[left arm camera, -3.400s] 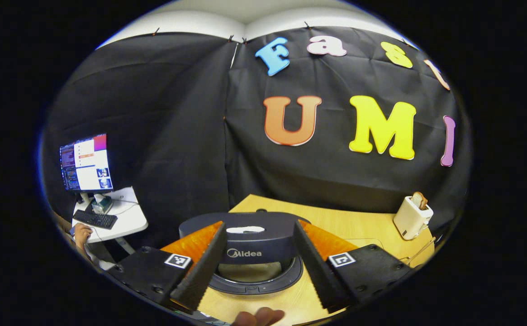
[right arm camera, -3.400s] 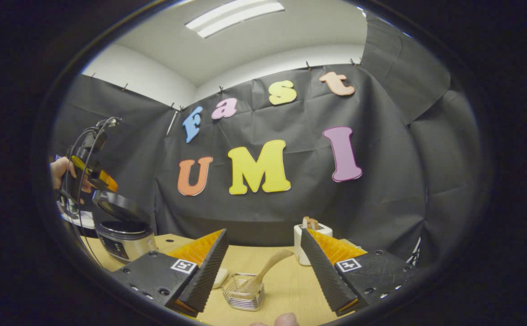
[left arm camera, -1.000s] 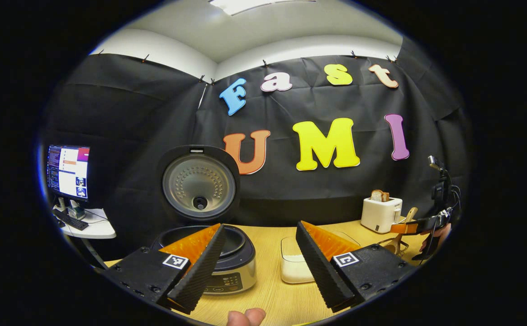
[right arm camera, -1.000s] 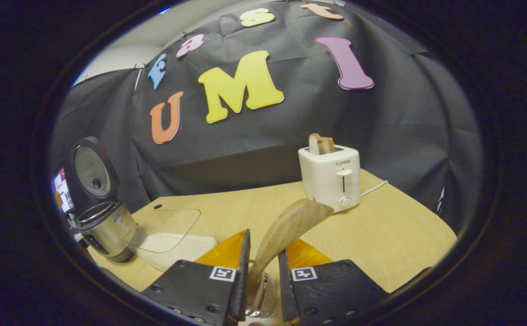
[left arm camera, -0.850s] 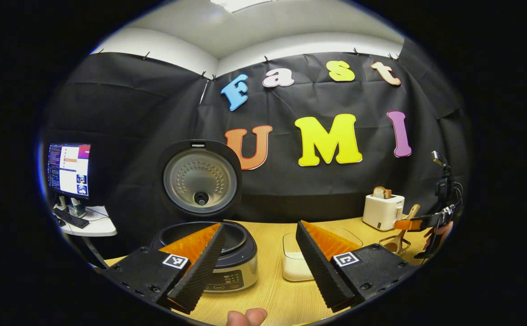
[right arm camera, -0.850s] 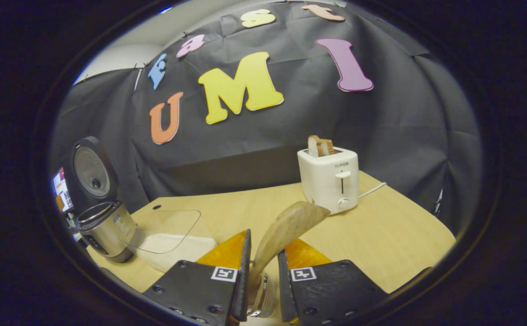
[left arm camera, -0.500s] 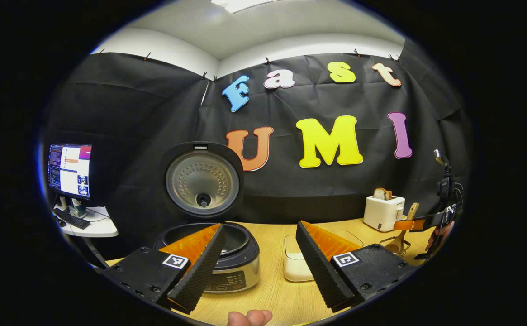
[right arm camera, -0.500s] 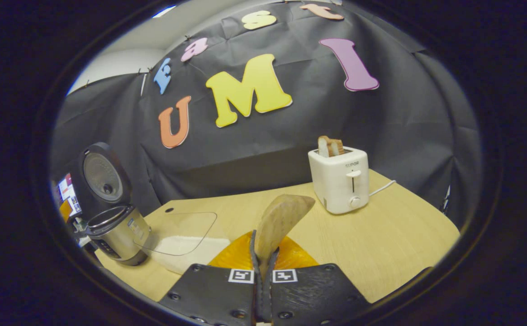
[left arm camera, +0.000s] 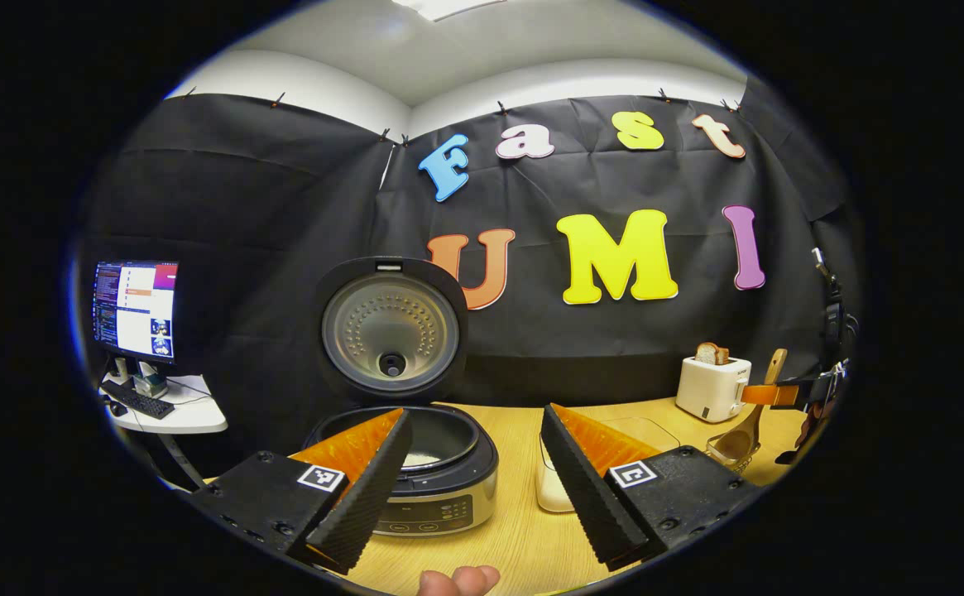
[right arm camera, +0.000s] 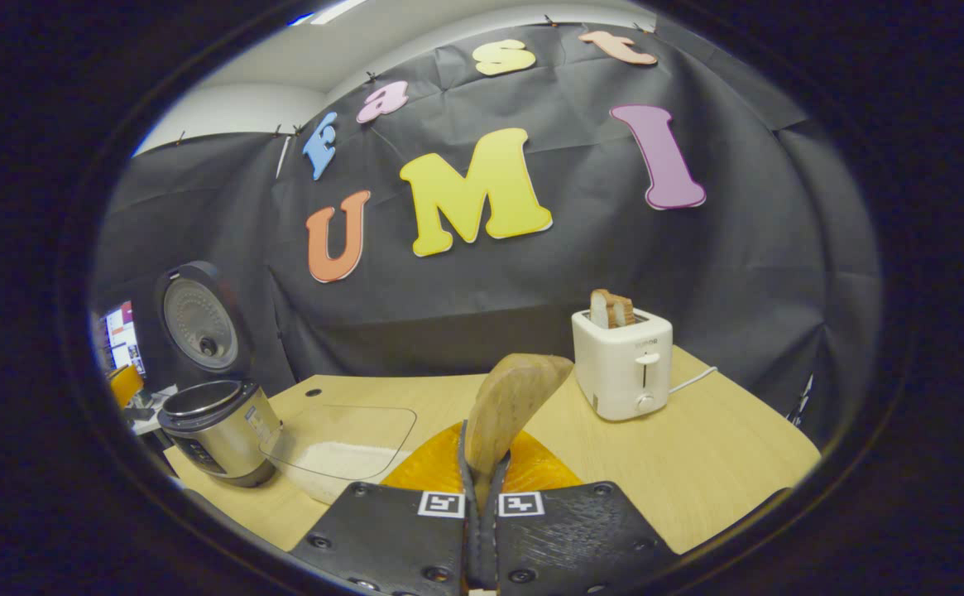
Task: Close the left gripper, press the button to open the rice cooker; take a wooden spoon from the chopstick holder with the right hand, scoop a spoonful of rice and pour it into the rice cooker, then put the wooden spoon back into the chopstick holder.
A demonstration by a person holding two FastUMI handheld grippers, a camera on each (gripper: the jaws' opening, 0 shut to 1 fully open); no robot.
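While my right gripper [right arm camera: 482,488] stays clenched on wooden spoon [right arm camera: 508,407], left gripper [left arm camera: 469,476] hangs released near open rice cooker [left arm camera: 424,476]; spoon bowl now lifted above holder [left arm camera: 731,451].

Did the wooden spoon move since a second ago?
Yes. In the left gripper view the wooden spoon, held by the right gripper, now sits higher beside the toaster, its bowl above the chopstick holder.

Since 3.4 s ago the rice cooker [left arm camera: 428,472] lid [left arm camera: 390,329] has swung fully upright. The right gripper [right arm camera: 482,497] has clamped its formerly spread fingers on the wooden spoon [right arm camera: 508,406] and raised it from the chopstick holder [left arm camera: 731,451].
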